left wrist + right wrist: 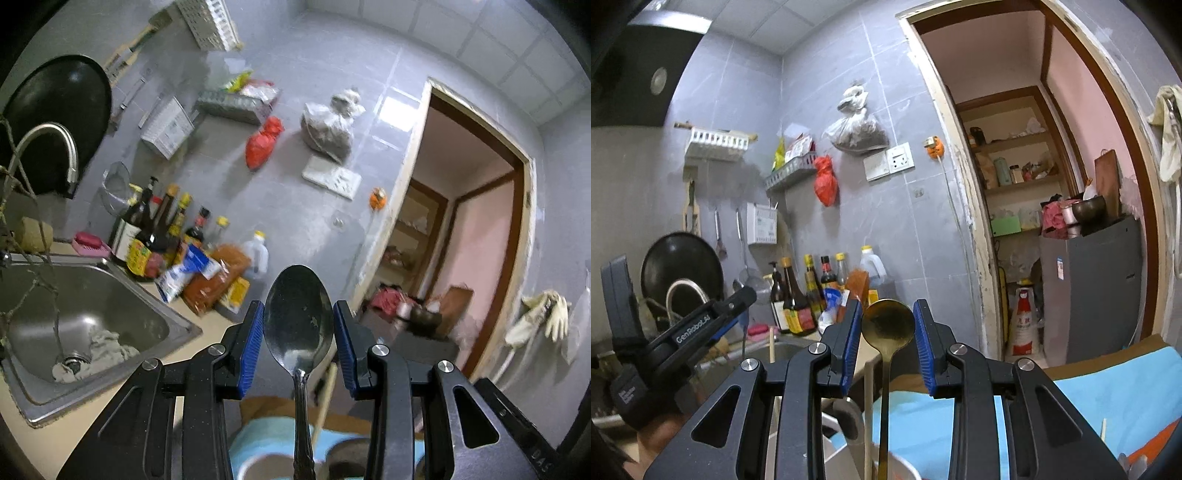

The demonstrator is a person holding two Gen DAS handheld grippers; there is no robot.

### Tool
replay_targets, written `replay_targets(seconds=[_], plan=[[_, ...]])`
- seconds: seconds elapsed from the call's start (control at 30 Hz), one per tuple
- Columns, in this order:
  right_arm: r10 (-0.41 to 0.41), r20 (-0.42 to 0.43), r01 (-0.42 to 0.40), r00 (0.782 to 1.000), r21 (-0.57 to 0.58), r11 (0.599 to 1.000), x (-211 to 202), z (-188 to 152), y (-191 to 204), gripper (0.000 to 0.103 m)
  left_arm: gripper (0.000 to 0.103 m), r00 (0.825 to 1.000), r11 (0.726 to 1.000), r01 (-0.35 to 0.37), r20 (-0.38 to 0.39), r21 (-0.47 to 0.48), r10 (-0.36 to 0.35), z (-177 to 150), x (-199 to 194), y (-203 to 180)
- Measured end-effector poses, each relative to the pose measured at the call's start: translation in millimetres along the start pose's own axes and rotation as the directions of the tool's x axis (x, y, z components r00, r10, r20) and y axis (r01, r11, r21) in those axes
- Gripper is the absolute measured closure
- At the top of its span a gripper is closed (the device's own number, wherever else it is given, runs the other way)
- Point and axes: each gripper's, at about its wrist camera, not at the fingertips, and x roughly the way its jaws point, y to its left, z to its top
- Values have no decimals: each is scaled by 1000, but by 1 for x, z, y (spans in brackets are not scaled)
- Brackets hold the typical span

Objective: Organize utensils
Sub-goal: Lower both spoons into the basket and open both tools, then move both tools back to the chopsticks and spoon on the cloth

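- The left claw (298, 325) holds a silver spoon (298, 317), bowl up between the blue pads, handle hanging straight down toward a white cup (258, 467) just below; the pads look pressed against the bowl's edges
- The right claw (887, 334) holds a gold spoon (887, 325) the same way, above a white holder (905, 469) that already carries chopsticks (868, 406)
- Judgement: the step is lowering each spoon handle-first into its container; keep both claws level so the handles stay plumb
- The grip is on a curved bowl, so a slip or swing is likely; go down slowly
- Steer the gold handle clear of the chopsticks; let go only once the handle sits well inside
- The sink (177, 317) lies near left on the surface (48, 435); a dropped spoon could land there
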Motion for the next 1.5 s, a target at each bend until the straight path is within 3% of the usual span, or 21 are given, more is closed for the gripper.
replay_targets(seconds=[0.2,0.43,0.7,0.77,0.93,1.03,1.2,1.33,1.5], plan=[[-7,-33,7,999,9,1000,-3,-6,-2,77,70,996,999,23,-87,27,-21,-7,-1,-6],[1,-81,0,997,20,1000,-10,-7,-3,75,70,979,998,51,-198,36,-43,-7,-11,-10],[12,-110,-3,994,86,996,-30,5,-9,64,55,960,997,61,-276,54,-44,2,-24,-20],[5,-106,4,994,87,996,-39,11,-9,55,41,961,997,54,-273,56,-37,8,-31,-24],[-27,-102,35,994,77,996,-62,33,-8,43,26,962,994,56,-272,95,-28,25,-48,-42],[-62,-101,69,993,68,995,-81,50,-7,27,7,961,989,54,-275,139,-14,35,-59,-58],[-128,-115,135,985,51,990,-111,73,-5,16,3,953,978,73,-303,196,-10,43,-74,-82],[-182,-115,186,977,27,982,-135,87,-2,1,3,951,964,107,-307,245,-27,47,-90,-104],[-258,-124,260,958,-6,966,-167,99,3,0,3,947,944,157,-316,291,-60,47,-107,-125]])
